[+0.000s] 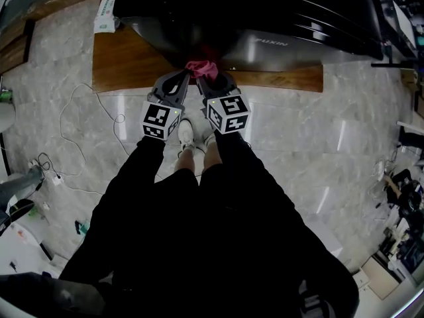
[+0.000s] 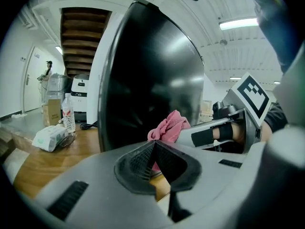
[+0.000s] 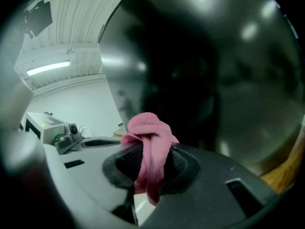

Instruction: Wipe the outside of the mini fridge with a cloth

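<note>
The mini fridge (image 1: 265, 12) stood on a low wooden platform (image 1: 126, 61) at the top of the head view, black and glossy, with its front face towards the person. The pink cloth (image 1: 201, 67) sat at the bottom edge of that face, bunched above the tip of the right gripper (image 1: 211, 81). The left gripper (image 1: 180, 78) lay just beside it, the two tips almost side by side.

The right gripper view showed its jaws clamped on the cloth (image 3: 148, 142): a fold ran down between them and hung out below, while the bunched top stood up in front of the fridge's dark, reflective surface (image 3: 214, 70). Whether the cloth actually touched the fridge could not be told from any view.

The left gripper view showed its jaws pressed together with nothing between them (image 2: 155, 159). Past them the cloth (image 2: 169, 124) appeared near the fridge's front (image 2: 152, 70).

Only that view showed a water bottle (image 2: 68, 113) standing on the platform beside the fridge, near a tissue pack (image 2: 50, 137). The head view alone showed a white cable (image 1: 79, 111) looping over the marble floor.
</note>
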Demonstrator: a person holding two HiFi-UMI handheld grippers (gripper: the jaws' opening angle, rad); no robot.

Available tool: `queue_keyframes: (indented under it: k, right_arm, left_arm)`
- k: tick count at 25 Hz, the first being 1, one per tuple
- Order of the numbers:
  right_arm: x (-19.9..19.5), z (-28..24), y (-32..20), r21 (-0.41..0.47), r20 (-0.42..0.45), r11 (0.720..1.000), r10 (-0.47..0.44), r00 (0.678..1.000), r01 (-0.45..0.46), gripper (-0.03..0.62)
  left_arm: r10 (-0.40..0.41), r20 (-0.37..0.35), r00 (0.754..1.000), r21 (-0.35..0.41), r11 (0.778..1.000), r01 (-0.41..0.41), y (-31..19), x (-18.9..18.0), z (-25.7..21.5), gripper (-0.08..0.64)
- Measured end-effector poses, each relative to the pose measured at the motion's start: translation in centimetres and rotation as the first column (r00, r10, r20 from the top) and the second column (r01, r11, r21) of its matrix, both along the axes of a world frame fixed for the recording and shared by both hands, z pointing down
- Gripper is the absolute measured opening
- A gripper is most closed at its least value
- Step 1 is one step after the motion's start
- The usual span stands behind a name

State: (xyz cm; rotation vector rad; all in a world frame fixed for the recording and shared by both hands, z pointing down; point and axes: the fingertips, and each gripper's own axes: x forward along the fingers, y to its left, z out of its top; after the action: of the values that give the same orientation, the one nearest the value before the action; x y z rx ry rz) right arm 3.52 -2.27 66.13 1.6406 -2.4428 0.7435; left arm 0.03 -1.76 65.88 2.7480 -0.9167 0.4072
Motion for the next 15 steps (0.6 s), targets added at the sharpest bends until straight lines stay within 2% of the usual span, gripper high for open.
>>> queue_keyframes:
  k: [7,15]
  right_arm:
    - [8.1,0.6,1.7,-0.021,-0.005,0.997,0.070,0.998,-0.070,0.086]
    - [16.5,0.6,4.2,-0.042,-0.028,0.986,0.158,0.987,-0.160,0.089]
  left_arm:
    - [0.098,0.001,0.995,-0.011,0.995,-0.098,1.5,8.6,0.2,0.002]
    - [0.204,0.006,0.979,-0.019,0.979,-0.204,3.8,17.0,-0.1,0.002]
